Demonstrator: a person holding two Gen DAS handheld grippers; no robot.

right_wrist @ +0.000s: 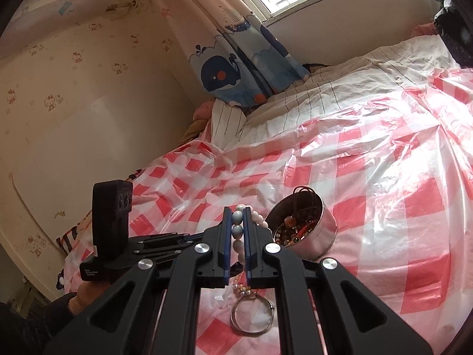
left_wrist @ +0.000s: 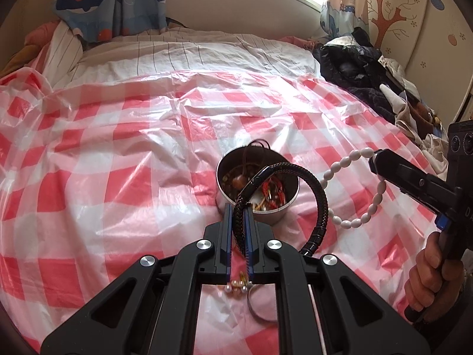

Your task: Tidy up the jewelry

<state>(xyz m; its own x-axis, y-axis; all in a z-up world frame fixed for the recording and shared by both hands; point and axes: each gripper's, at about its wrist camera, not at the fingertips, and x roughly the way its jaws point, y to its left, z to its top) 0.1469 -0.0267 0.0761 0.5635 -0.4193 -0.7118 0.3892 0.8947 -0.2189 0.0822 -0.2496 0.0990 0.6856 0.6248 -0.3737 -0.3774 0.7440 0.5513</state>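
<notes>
A bed (left_wrist: 207, 53) under a window carries a crinkled red-and-white checked plastic sheet (left_wrist: 118, 153), with a whale-print curtain (left_wrist: 97, 3) hanging at its far side. Near the middle of the sheet stands a round metal tin (left_wrist: 267, 214), the landmark here. The left tool (left_wrist: 238, 216) is pressed together on a black braided bracelet (left_wrist: 320, 207), pinching one end just in front of the tin's near rim; the rest of the braid loops over the tin's mouth and curves down its right side, clear of the sheet. The right tool (right_wrist: 236, 222) is likewise pinched shut, on a white oval-bead bracelet (right_wrist: 238, 230); in the left wrist view it (left_wrist: 374, 162) holds that bracelet (left_wrist: 350, 195) in the air to the right of the tin, the beads hanging in an open ring, with a hand (left_wrist: 428, 278) on its grip. Inside the tin lies a tangle of jewelry (left_wrist: 260, 189): brown cord, amber and dark beads, red and gold pieces. On the sheet on the near side of the tin, below the tools, rest a silver bangle (right_wrist: 251, 315) and, touching its far edge, a small cluster of pearl and gold beads (right_wrist: 242, 290). Well to the right of the tin, at the bed's edge, sits a heap of dark clothes (left_wrist: 354, 65).
</notes>
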